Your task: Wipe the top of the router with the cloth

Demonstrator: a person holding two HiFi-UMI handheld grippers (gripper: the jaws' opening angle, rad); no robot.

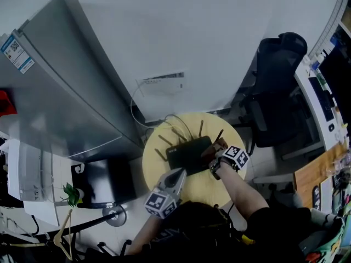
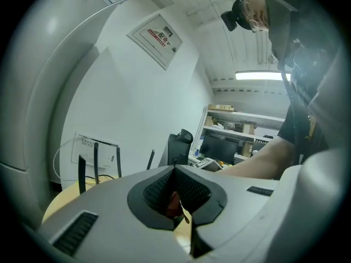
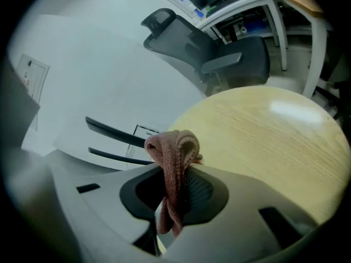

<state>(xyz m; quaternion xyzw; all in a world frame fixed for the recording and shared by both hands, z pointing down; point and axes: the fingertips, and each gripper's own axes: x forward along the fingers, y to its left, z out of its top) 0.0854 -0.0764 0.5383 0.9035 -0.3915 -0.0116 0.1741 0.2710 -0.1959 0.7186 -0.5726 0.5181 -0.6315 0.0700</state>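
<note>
A black router [image 1: 188,153] with several upright antennas [image 2: 82,173] lies in the middle of a round pale wood table [image 1: 156,171]. My right gripper [image 1: 217,152] hangs over the router's right edge, shut on a reddish-brown cloth [image 3: 173,153] that bunches up above the jaws. Two antennas [image 3: 112,129] show beyond the cloth. My left gripper [image 1: 179,175] sits at the router's near edge with its jaws together [image 2: 176,203]. A small red-brown scrap shows through the gap between them. The router's body is hidden in both gripper views.
A tall grey fridge [image 1: 60,86] stands at the left and a black office chair [image 1: 274,81] behind the table at the right, beside a desk [image 1: 323,106]. A wall box with cables [image 1: 162,84] hangs behind the table. A black unit [image 1: 104,181] and a small plant [image 1: 70,193] are lower left.
</note>
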